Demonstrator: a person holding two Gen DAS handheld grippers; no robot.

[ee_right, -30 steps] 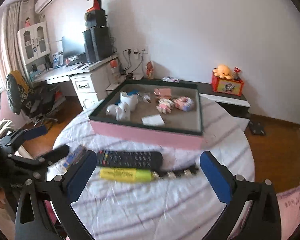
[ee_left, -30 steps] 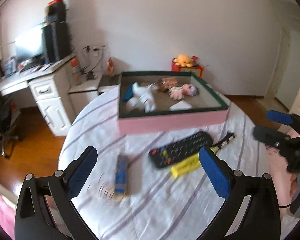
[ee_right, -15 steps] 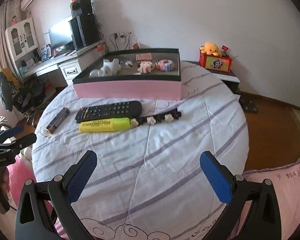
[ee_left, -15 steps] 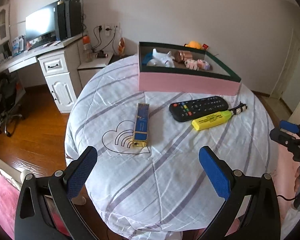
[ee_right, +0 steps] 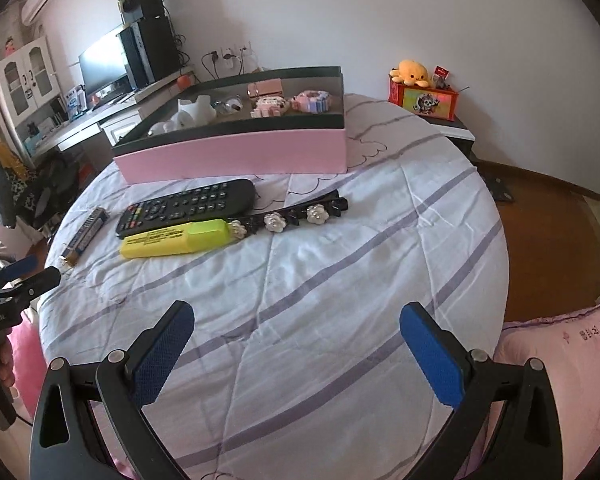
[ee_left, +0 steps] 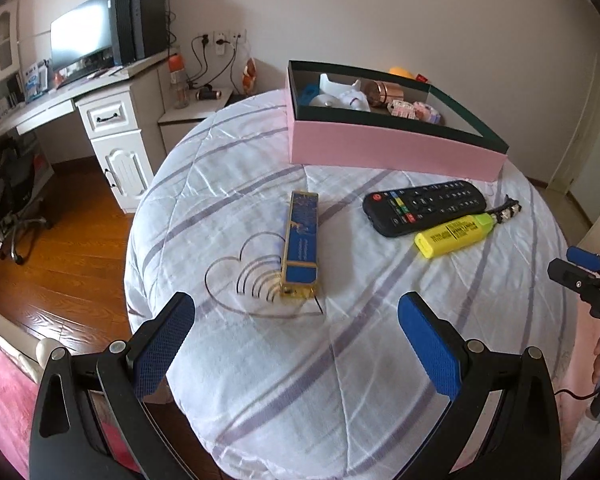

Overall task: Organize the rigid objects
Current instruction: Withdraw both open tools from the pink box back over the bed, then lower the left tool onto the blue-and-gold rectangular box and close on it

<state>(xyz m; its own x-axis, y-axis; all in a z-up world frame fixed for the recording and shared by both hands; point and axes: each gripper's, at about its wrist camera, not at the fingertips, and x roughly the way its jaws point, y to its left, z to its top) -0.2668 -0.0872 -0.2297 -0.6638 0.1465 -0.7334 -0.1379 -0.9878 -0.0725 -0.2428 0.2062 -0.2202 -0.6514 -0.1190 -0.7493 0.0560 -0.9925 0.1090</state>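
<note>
Left gripper: pads spread wide, nothing between them, held above the near edge of the round table. Right gripper: likewise spread, empty, over the near part of the striped cloth.

On the cloth, loose items:
- blue-gold box lying flat, just ahead of the left gripper, well apart from the rest
- remote in front of the pink box
- highlighter touching the remote's near side
- black hair clip with white flowers, one end at the highlighter's cap

Pink box at the far side of the table, open top, dark lining; inside it white pieces, a copper-coloured cylinder and small pink toys. Further contents too small to tell
</note>
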